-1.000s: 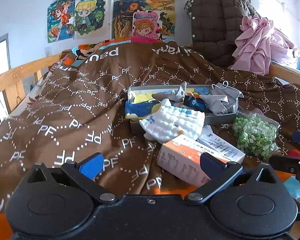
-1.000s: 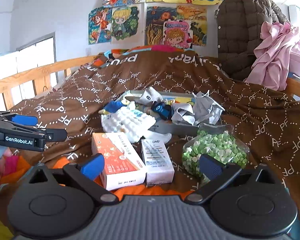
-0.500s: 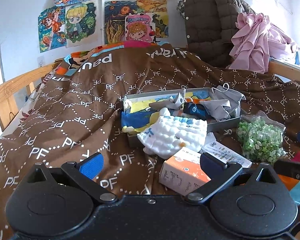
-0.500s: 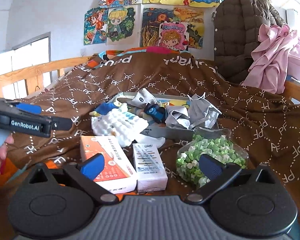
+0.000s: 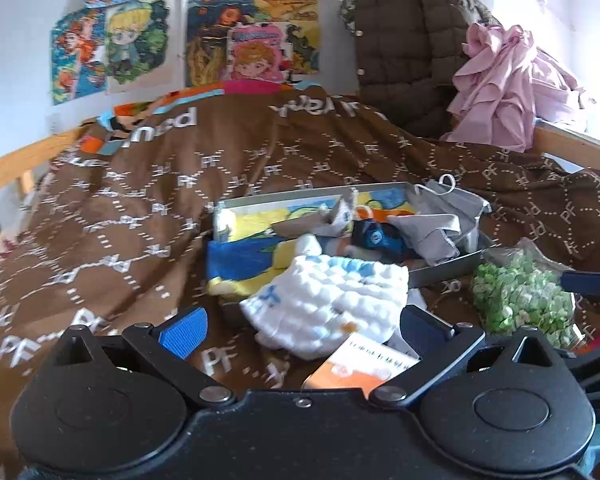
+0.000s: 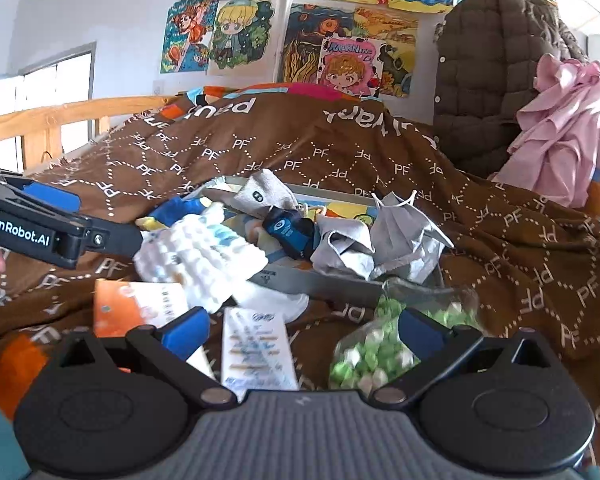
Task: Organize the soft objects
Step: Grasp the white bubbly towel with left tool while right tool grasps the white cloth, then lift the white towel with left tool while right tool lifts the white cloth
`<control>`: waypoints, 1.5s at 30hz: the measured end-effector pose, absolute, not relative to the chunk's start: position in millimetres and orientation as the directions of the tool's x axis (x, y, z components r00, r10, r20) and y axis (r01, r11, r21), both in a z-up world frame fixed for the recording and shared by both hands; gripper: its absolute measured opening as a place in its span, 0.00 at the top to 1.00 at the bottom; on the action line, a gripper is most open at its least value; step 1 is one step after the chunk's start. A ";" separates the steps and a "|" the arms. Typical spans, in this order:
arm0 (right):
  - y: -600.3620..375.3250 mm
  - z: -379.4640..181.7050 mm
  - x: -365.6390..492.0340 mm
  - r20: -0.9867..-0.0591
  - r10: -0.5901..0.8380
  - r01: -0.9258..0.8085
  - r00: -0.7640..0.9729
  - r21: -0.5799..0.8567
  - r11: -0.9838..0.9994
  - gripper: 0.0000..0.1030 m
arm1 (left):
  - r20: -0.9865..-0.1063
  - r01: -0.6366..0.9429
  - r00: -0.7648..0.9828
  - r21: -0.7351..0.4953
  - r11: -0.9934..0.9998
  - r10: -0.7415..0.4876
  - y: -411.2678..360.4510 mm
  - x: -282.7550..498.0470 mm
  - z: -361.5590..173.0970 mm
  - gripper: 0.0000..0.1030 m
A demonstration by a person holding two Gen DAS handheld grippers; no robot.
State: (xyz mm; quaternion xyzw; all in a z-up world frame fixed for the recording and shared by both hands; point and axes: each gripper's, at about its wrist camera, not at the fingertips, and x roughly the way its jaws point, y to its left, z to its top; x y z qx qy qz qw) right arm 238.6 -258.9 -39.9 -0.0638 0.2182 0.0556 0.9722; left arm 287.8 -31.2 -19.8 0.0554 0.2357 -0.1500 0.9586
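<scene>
A shallow grey tray point(image 5: 440, 273) point(image 6: 324, 285) lies on the brown bedspread. It holds grey cloths point(image 5: 436, 228) point(image 6: 396, 240), a grey sock point(image 6: 264, 196), a dark blue sock point(image 5: 374, 238) point(image 6: 290, 232) and a blue-yellow cloth point(image 5: 244, 260). A white bubbly cloth point(image 5: 332, 304) point(image 6: 196, 256) hangs over the tray's near edge. My left gripper point(image 5: 300, 330) is open and empty, just short of the white cloth. My right gripper point(image 6: 302, 330) is open and empty, above a white box and a bag of green bits.
An orange box point(image 5: 360, 368) point(image 6: 136, 308), a white box point(image 6: 256, 348) and a bag of green bits point(image 5: 520, 300) point(image 6: 368, 348) lie in front of the tray. A brown jacket point(image 6: 492, 80) and pink clothes point(image 5: 504, 84) pile at the back right. Wooden bed rails point(image 6: 60, 116) run along both sides.
Both grippers have moved forward toward the tray. The boxes and the bag now sit lower and closer in both views. Both grippers stay open.
</scene>
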 end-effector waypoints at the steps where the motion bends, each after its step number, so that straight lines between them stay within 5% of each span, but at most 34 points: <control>1: -259.1 -41.4 245.5 -0.437 0.084 -0.142 0.895 -0.102 0.984 0.00 | -0.479 0.324 0.835 0.028 0.946 -0.272 -32.8 293.7 -20.8 0.01; 28: -254.2 -68.6 325.9 -0.540 0.158 -0.239 0.827 -0.082 0.968 0.07 | -0.698 0.253 0.611 -0.273 0.928 -0.372 -45.2 405.4 -70.2 0.01; 37: -238.9 -72.3 337.1 -0.550 0.137 -0.257 0.824 -0.147 0.955 0.14 | -0.669 0.168 0.598 -0.433 0.885 -0.441 -19.7 415.1 -86.2 0.23; 45: -224.5 -75.7 352.5 -0.594 0.163 -0.287 0.788 -0.120 0.951 0.26 | -0.627 0.160 0.619 -0.489 0.858 -0.473 -2.9 410.8 -91.0 0.62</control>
